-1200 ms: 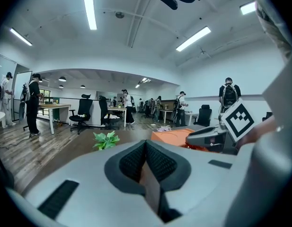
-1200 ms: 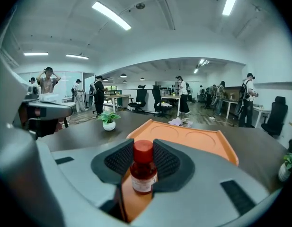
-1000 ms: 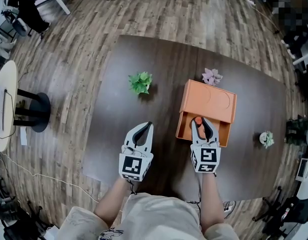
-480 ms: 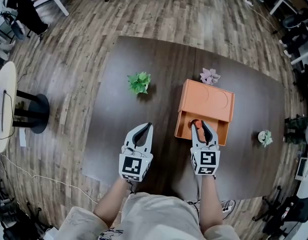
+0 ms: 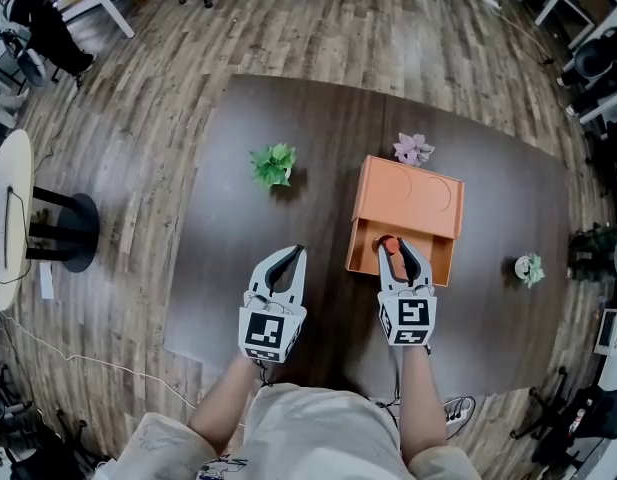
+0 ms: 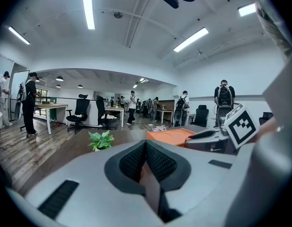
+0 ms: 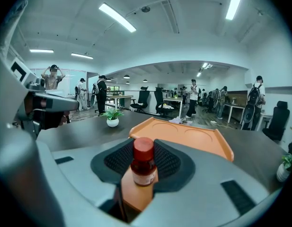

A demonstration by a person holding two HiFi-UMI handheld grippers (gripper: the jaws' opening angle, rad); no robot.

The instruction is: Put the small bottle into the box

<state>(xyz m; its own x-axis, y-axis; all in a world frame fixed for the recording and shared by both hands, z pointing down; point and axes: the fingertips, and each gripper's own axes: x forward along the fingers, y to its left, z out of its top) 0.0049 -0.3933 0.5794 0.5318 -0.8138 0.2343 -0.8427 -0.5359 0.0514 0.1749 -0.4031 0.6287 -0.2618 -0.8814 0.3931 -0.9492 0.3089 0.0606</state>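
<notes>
Overhead, the right gripper (image 5: 392,249) hides the small bottle (image 5: 388,242) (bar its cap).

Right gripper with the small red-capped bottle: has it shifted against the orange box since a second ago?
No. Right gripper and small red-capped bottle stay over the open near end of the orange box.

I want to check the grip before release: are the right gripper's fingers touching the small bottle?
Touching. The right gripper view shows the small bottle upright between the fingers, and both fingers meet its sides with no visible gap.

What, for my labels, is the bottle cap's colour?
Red cap, clearest in right gripper view.
</notes>
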